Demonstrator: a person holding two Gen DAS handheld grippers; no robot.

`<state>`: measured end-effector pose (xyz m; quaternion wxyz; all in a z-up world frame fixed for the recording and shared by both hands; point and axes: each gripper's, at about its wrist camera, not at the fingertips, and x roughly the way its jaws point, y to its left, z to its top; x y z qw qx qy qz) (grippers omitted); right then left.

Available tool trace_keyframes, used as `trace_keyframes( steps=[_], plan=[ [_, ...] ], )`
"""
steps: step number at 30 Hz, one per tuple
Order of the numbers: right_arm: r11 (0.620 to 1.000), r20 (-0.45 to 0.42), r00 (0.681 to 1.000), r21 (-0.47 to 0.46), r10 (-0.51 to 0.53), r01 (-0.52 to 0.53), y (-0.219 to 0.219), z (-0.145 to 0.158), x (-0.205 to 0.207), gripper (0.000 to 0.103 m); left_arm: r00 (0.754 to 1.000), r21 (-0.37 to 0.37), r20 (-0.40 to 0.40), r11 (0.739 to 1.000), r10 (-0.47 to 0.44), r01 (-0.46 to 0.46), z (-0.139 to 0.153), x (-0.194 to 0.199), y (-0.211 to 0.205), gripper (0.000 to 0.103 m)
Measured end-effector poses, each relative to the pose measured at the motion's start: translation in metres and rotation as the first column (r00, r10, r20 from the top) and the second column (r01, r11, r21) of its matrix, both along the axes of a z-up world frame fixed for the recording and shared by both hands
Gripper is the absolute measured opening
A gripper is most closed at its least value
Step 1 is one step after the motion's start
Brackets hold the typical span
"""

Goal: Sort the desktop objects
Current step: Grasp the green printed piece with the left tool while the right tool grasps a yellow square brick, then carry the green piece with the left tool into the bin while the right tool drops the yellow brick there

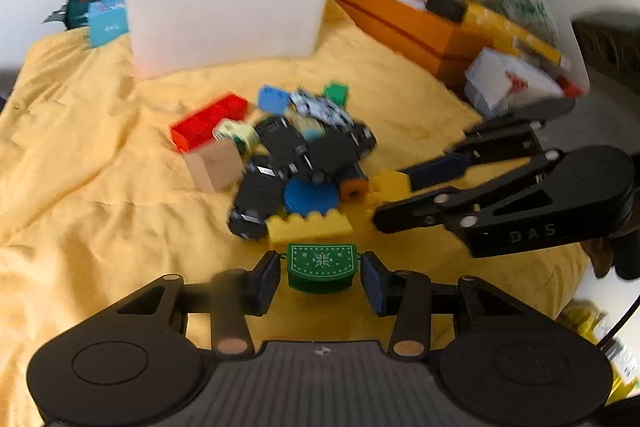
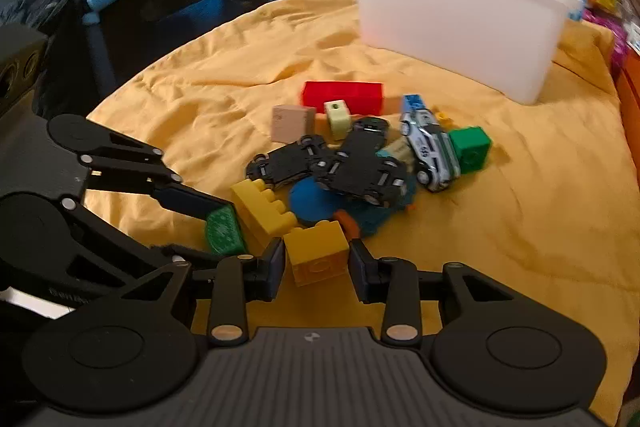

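Crowding the middle of the yellow cloth [image 1: 100, 187] is a heap of toys: a red brick [image 1: 208, 125], a tan wooden cube [image 1: 216, 165], a pale green block [image 2: 338, 117], two black toy cars [image 2: 352, 163] lying belly up, a white and silver car [image 2: 430, 151], a blue disc [image 1: 310, 197], a small blue brick [image 1: 274, 99] and a green brick [image 2: 472, 147]. Behind the heap stands a white plastic bin [image 1: 224, 15], with orange boxes [image 1: 404, 23] and loose packets piled to its right in my left view. A long yellow studded brick [image 1: 310, 227] lies just beyond the green patterned piece, between it and the cars.

My left tongs [image 1: 320, 275] sit at the near edge of the heap with the green patterned piece [image 1: 322, 267] between the two pads; a thin gap shows on each side, so they are not yet clamped on it. My right tongs [image 2: 318, 267] straddle a yellow cube brick [image 2: 318, 255], which sits at the heap's near edge just beside an orange peg [image 2: 348, 221]. The left pad lies against the brick's side, but the right pad's contact is blurred, so I cannot tell whether it is gripped. The two tongs work close together, side by side.
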<state>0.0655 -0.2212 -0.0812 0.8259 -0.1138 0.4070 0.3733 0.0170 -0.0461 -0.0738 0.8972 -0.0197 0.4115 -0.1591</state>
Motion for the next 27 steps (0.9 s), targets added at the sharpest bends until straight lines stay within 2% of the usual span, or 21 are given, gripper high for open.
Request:
trace_keyframes(
  steps=[7,12,15,20,23,27],
  plan=[
    [0.989,0.036,0.993,0.100,-0.115,0.111,-0.024,0.041,0.013,0.038,0.992,-0.031,0.086,0.996,0.090,-0.088,0.049,0.010,0.035,0.048],
    [0.968,0.080,0.978,0.177,-0.194,0.178,-0.027,0.081,0.047,0.038,0.975,-0.047,0.149,0.986,0.165,-0.160,0.090,0.050,0.059,0.048],
    [0.951,0.092,0.966,0.224,-0.241,0.216,-0.027,0.106,0.073,0.038,0.963,-0.053,0.199,0.983,0.181,-0.174,0.114,0.079,0.068,0.048],
    [0.932,0.107,0.949,0.247,-0.297,0.264,-0.022,0.140,0.123,0.038,0.950,-0.032,0.246,0.981,0.193,-0.191,0.149,0.131,0.076,0.048],
    [0.916,0.101,0.937,0.269,-0.334,0.298,-0.020,0.154,0.151,0.038,0.946,-0.025,0.245,0.977,0.213,-0.213,0.162,0.160,0.081,0.048],
    [0.905,0.079,0.926,0.260,-0.369,0.338,-0.017,0.164,0.185,0.038,0.957,-0.017,0.201,0.978,0.207,-0.208,0.167,0.196,0.084,0.048]
  ],
)
